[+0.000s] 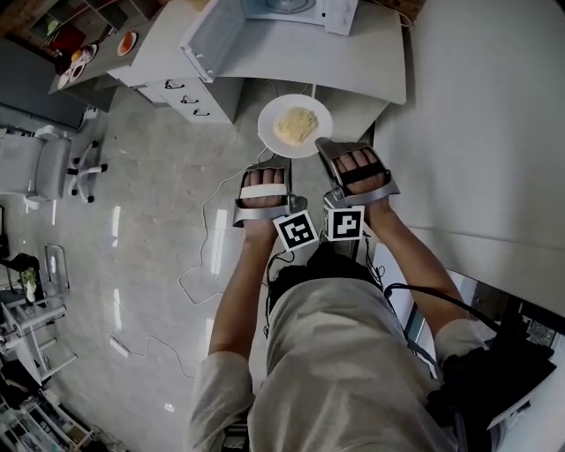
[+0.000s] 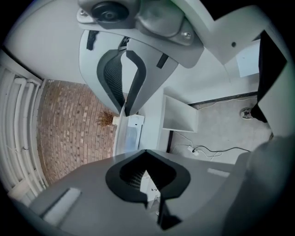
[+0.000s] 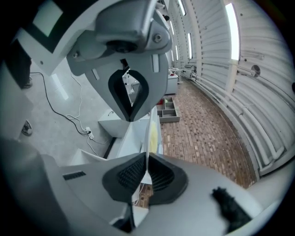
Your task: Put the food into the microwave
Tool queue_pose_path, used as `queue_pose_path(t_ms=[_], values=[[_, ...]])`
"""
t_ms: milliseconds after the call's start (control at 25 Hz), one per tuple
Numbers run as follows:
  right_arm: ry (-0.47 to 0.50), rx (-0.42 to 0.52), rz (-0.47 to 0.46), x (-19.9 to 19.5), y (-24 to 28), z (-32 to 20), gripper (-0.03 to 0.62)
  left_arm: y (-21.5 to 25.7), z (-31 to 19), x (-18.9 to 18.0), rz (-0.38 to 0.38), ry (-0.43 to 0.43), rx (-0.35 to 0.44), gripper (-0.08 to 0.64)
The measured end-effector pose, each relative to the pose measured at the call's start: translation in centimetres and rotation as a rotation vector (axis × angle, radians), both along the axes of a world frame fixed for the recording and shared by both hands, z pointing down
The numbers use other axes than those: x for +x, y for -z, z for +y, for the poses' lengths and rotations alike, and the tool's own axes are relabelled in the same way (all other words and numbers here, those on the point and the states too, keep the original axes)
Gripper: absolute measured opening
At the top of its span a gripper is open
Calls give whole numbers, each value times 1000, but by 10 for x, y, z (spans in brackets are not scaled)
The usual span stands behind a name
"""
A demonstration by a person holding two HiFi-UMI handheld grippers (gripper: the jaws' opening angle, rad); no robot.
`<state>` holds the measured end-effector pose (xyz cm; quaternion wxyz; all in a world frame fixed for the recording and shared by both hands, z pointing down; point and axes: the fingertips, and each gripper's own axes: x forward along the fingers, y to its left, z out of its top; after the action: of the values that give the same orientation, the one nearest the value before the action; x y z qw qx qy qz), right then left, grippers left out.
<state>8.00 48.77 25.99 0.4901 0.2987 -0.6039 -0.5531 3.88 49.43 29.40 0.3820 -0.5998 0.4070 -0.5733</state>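
A white plate (image 1: 295,126) with a yellow piece of food (image 1: 296,124) hangs in the air just short of a white table (image 1: 353,62). My left gripper (image 1: 272,163) is shut on its near-left rim and my right gripper (image 1: 323,146) on its near-right rim. On the table stands the microwave (image 1: 300,9), its door (image 1: 216,37) swung open to the left. In the right gripper view the plate (image 3: 150,131) shows edge-on, pinched in the right gripper (image 3: 140,137). The left gripper (image 2: 135,132) grips the plate's thin edge (image 2: 123,138) the same way.
A drawer cabinet (image 1: 190,93) stands under the table's left end. An office chair (image 1: 53,168) is at the left, and cables (image 1: 207,256) trail over the floor. More dishes (image 1: 128,42) sit on a counter at top left. A white panel (image 1: 477,132) runs along the right.
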Motion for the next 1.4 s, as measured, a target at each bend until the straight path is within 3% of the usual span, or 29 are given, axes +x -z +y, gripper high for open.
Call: queue_pose_path(t_ms=[120,560,1000,1400], values=[[14,0,-20,8,3,-24,18,7,-24,9,-5,16,16,8],[2,-73,-73,21,-26,-91,18,-26,-94,12,-12,29,-53,8],[-77,-104,-46,24,-53,-220,18,-56,-228,16,23,-52,-89,8],[-140,-126,-38,21,-70,-301,18,-74,-311,13,19,-111,-114,8]])
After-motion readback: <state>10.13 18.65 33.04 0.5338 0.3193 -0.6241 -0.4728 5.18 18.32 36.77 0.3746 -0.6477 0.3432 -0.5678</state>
